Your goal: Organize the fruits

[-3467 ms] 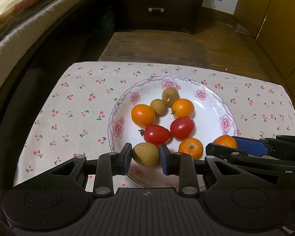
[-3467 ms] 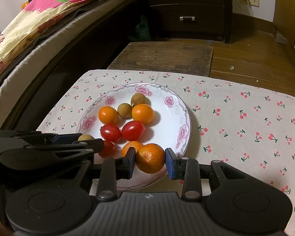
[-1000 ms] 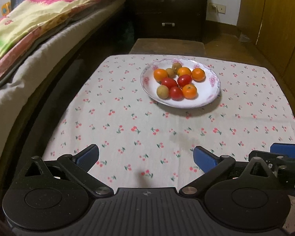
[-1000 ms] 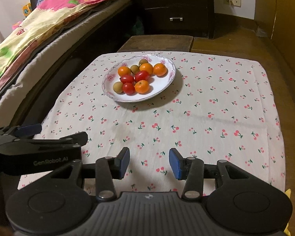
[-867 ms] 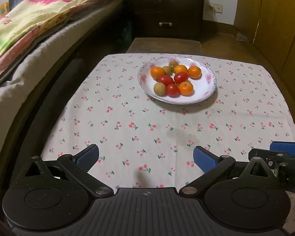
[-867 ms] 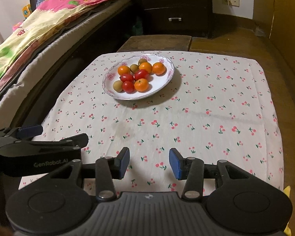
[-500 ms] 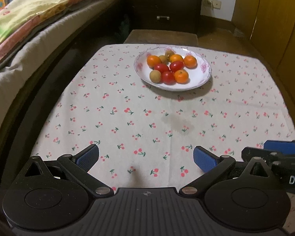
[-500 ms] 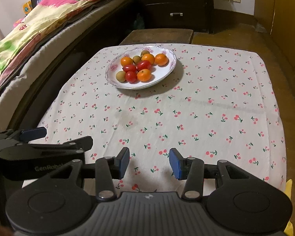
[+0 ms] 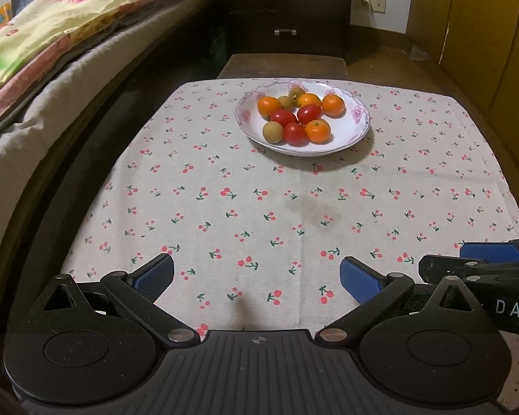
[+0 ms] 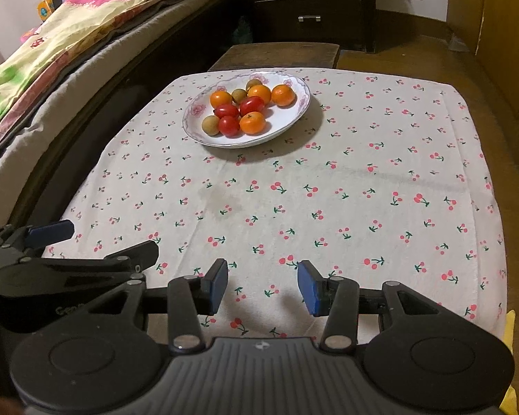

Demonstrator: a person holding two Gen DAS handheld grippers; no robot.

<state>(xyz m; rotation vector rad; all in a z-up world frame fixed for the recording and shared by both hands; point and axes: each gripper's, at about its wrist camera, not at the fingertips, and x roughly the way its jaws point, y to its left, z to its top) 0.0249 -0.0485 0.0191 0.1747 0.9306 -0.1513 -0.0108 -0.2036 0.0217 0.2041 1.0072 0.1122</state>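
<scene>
A white floral plate sits at the far side of the cherry-print tablecloth. It holds several small oranges, red tomatoes and brown longans. The plate shows in the right wrist view too, with the oranges and tomatoes in it. My left gripper is wide open and empty over the near edge of the cloth. My right gripper is open and empty, also near the front edge, far from the plate.
A bed with a colourful quilt runs along the left. A dark wooden bench stands behind the table, and a dark chest of drawers beyond it. Wooden cabinets line the right side.
Both grippers let go of their fruits onto the plate, opened and pulled back toward the near edge. The plate now looks smaller and farther away.
</scene>
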